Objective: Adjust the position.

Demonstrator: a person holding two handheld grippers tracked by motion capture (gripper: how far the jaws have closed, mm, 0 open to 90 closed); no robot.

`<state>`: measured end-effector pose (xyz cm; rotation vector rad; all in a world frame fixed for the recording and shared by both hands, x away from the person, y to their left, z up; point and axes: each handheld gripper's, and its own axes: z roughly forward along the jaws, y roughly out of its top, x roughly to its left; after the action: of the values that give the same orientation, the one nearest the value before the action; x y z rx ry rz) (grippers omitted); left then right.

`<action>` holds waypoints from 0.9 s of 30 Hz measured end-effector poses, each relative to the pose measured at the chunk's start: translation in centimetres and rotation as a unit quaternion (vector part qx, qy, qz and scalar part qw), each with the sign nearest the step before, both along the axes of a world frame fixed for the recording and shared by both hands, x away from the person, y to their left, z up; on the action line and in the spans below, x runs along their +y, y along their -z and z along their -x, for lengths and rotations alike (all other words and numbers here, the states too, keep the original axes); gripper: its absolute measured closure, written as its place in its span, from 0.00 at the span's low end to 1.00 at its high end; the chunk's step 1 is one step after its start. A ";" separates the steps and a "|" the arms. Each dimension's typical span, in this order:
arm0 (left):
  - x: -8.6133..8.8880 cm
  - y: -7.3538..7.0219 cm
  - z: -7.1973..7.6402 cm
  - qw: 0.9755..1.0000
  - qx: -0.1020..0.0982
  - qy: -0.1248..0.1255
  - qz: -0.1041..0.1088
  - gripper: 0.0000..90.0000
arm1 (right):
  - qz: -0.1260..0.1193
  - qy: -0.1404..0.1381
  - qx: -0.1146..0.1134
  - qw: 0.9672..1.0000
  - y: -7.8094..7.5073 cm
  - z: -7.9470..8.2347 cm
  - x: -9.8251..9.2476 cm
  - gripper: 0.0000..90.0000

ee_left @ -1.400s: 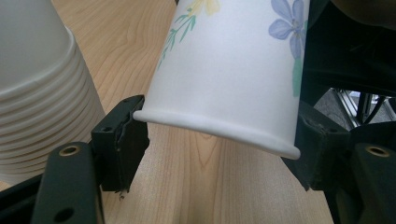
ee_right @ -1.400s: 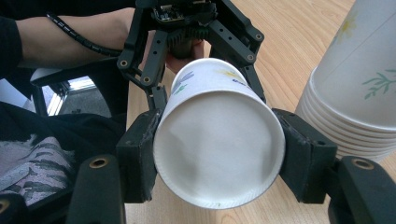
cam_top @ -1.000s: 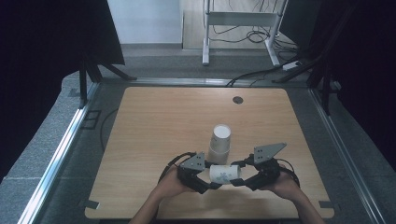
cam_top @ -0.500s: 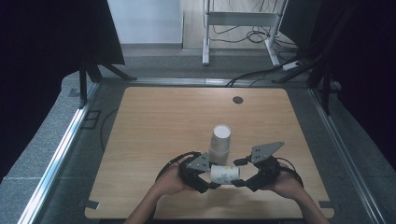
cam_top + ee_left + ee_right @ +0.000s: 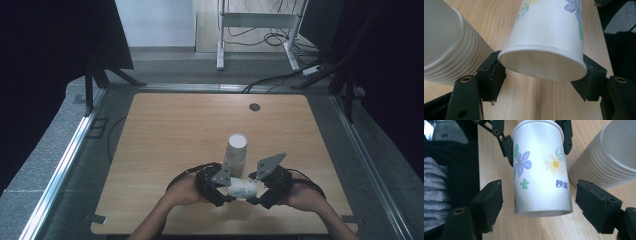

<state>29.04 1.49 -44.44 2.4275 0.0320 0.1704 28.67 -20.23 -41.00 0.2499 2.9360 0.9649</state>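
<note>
Wooden table (image 5: 170, 130), grey carpet (image 5: 65, 130) around, black curtains (image 5: 45, 45) at sides.

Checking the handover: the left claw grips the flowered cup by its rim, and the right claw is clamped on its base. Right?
Not quite. In the right gripper view the right claw has just been opening; its pads stand clear of the flowered cup. The left claw does grip the rim.

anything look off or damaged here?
Nothing spilled. The flowered paper cup lies level, clamped at its rim by the left gripper, while the right gripper has just been opening around its base. Left pad looks frayed. The cup stack stands upright.
</note>
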 end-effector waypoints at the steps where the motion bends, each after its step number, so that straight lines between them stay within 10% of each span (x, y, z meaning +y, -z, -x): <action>1: -0.1 -0.1 0.1 1.000 -0.002 0.001 -0.004 0.34 | 0.004 -0.001 -0.001 1.000 0.0 0.0 0.1 0.24; 27: -1.8 -0.4 0.7 0.996 -0.047 0.024 -0.074 0.33 | 0.099 -0.025 0.003 0.995 1.6 -0.3 2.5 0.37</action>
<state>28.30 -0.31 -43.99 2.5612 -0.0839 0.2737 28.98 -17.75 -42.58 0.1735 3.0282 0.6724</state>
